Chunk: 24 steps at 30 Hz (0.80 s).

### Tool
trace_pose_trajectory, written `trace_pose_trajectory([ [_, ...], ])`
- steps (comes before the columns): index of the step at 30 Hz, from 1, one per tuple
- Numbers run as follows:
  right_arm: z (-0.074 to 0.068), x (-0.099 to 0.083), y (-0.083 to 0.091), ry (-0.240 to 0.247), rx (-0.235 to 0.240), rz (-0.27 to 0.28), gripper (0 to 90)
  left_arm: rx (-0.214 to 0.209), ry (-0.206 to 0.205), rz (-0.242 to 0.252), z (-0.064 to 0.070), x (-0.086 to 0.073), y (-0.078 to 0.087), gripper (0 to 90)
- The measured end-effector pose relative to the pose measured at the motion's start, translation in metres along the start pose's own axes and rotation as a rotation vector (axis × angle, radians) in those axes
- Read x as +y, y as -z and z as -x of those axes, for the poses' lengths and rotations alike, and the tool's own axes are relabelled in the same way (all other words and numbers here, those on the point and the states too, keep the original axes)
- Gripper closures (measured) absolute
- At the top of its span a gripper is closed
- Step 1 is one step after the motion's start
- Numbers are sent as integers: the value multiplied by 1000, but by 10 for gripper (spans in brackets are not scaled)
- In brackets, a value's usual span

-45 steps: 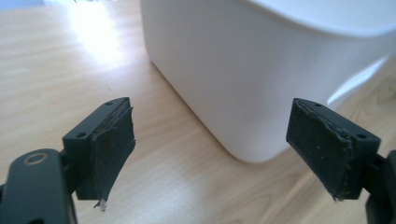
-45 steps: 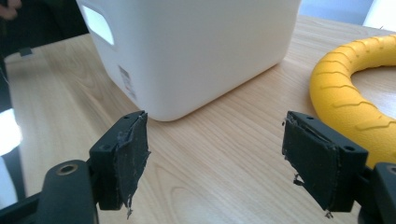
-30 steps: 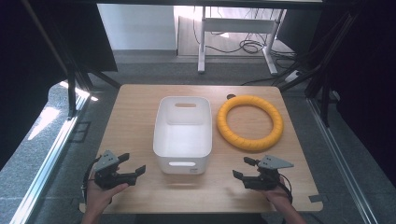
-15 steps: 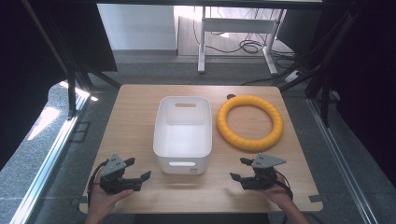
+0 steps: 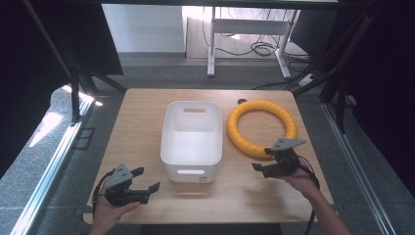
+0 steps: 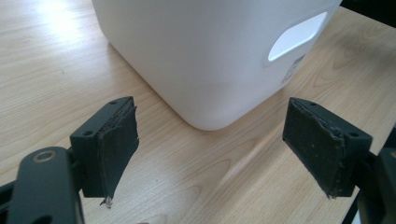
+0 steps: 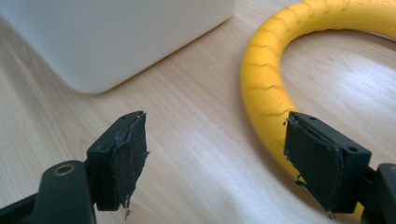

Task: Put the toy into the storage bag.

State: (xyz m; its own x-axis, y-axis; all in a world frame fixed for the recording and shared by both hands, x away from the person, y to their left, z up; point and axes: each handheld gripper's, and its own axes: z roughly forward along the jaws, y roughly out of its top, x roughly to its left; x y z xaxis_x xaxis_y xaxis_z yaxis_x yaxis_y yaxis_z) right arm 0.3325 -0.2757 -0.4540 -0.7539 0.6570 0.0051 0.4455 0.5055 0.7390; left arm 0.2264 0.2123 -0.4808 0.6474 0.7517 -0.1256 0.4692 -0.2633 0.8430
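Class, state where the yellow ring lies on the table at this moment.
In the high view the yellow ring lies flat on the table's right half, just right of the white bin, with the right gripper by its near edge.

yellow ring [image 7: 266, 88] cut off (top, right), white bin [image 6: 205, 51] cropped

yellow ring [image 5: 262, 128] flat on table; beside white bin [image 5: 192, 139]
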Motion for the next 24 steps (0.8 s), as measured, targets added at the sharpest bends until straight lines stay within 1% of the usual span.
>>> trace_pose_trajectory([
  [2, 10, 7, -1, -7, 1, -5, 219, -5, -6, -7, 0, -1, -2, 182],
  [3, 15, 10, -2, -12, 10, -10, 218, -6, -8, -10, 0, -1, -2, 182],
  [5, 24, 13, -5, -9, -6, -20, 225, -7, -7, -13, 0, -1, -3, 182],
  [7, 31, 16, -9, -12, -7, -37, 226, -9, -3, -15, 0, -2, -5, 181],
  [10, 39, 19, -16, -8, -18, -57, 228, -10, -4, -20, 1, -2, -6, 181],
  [12, 42, 22, -21, 13, -28, -60, 249, -6, -3, -23, 2, -2, -6, 178],
  [14, 46, 25, -27, 15, -28, -76, 248, -3, 3, -22, 1, -2, -6, 177],
  [16, 49, 29, -32, 30, -51, -103, 247, 2, 14, -26, 1, -2, -6, 177],
  [17, 52, 31, -35, 30, -54, -114, 250, 5, 16, -27, 0, -2, -6, 177],
  [18, 55, 33, -38, 20, -56, -124, 248, 7, 20, -30, 0, -3, -6, 177],
  [20, 60, 36, -46, 23, -63, -152, 249, 9, 27, -33, -1, -3, -6, 177],
  [22, 65, 38, -55, 16, -49, -171, 255, 13, 36, -32, -3, -4, -6, 177],
  [24, 67, 39, -65, 13, -33, -216, 250, 17, 42, -30, -4, -4, -6, 177],
])
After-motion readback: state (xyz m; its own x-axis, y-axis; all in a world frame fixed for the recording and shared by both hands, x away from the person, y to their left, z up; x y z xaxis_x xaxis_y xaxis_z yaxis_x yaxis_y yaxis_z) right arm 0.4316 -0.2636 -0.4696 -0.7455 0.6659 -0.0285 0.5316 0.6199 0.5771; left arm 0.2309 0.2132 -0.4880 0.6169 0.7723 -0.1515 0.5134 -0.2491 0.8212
